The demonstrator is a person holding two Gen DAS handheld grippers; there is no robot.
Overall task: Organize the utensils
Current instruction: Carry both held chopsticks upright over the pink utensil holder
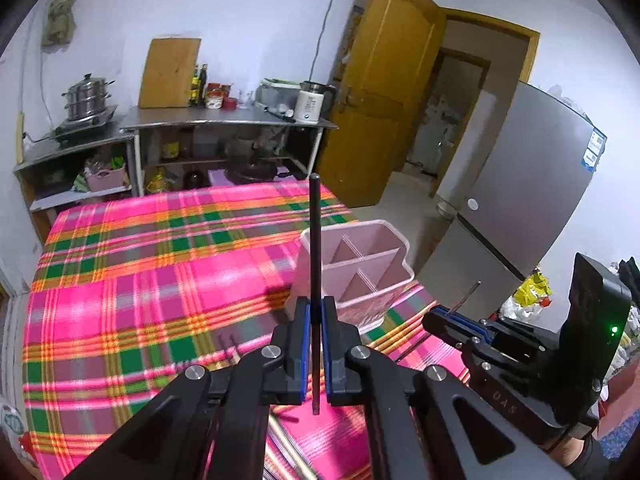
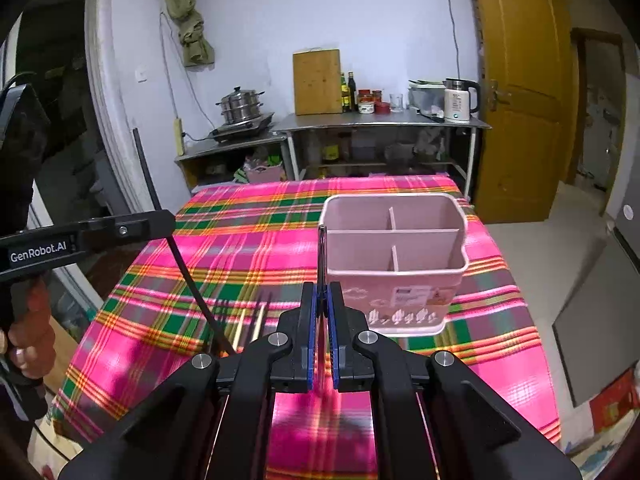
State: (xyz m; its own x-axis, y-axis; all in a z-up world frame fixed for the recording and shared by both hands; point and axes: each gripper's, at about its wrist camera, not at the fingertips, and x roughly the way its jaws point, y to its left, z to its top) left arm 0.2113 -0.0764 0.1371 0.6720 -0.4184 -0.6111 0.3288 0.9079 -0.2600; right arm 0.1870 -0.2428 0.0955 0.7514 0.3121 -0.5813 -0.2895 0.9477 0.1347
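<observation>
Left gripper [image 1: 315, 312] clamps a black chopstick [image 1: 314, 240]; right gripper [image 2: 323, 300] clamps a thin metal utensil [image 2: 321, 256], above the plaid tablecloth [image 2: 248, 240], near the pink utensil caddy [image 2: 408, 304].

Beside one pink four-compartment utensil holder [image 2: 394, 264] are two grippers, each clamping one utensil, and two pale chopsticks [image 2: 250, 322] lying nearby.

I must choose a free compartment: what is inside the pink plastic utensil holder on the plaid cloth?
The pink plastic utensil holder shows dividers forming four compartments, and nothing stands in their visible upper parts. The compartment bottoms are hidden by the walls.
</observation>
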